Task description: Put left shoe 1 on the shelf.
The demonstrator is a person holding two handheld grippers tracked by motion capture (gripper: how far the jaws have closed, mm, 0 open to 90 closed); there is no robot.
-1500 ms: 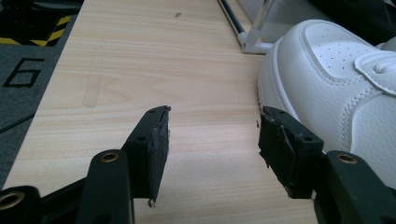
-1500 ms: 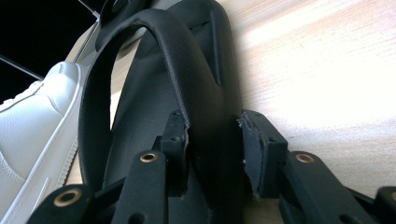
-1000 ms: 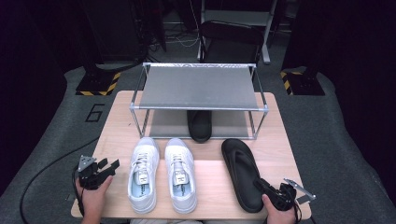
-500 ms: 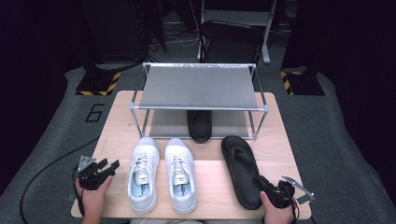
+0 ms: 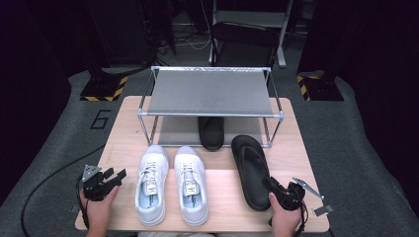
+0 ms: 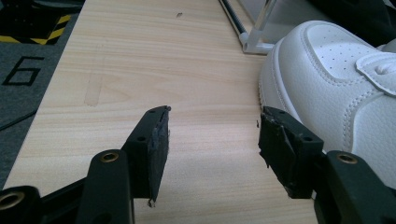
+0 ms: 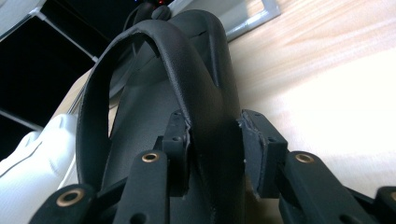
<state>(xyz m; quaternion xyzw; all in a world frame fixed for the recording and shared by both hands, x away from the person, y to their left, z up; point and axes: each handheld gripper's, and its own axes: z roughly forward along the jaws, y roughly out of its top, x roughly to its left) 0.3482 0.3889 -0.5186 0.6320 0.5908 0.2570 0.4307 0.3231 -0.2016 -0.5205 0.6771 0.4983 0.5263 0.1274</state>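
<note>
At lower right, the right gripper (image 5: 277, 193) pinches the sandal's (image 5: 250, 169) heel rim near the surface (image 5: 222, 207) edge; a thin hold could slip. At lower left, the left gripper (image 6: 212, 140) gapes empty beside the sneakers (image 5: 170, 183). Beyond, the rack (image 5: 210, 94) crowds the far half.

High view: above, facing forward and down over whole desk (image 5: 222, 200). Gripper views: low, close to desk, looking along jaws. Sneaker (image 6: 336, 93) and sandal (image 7: 187, 93) shared with high view.
</note>
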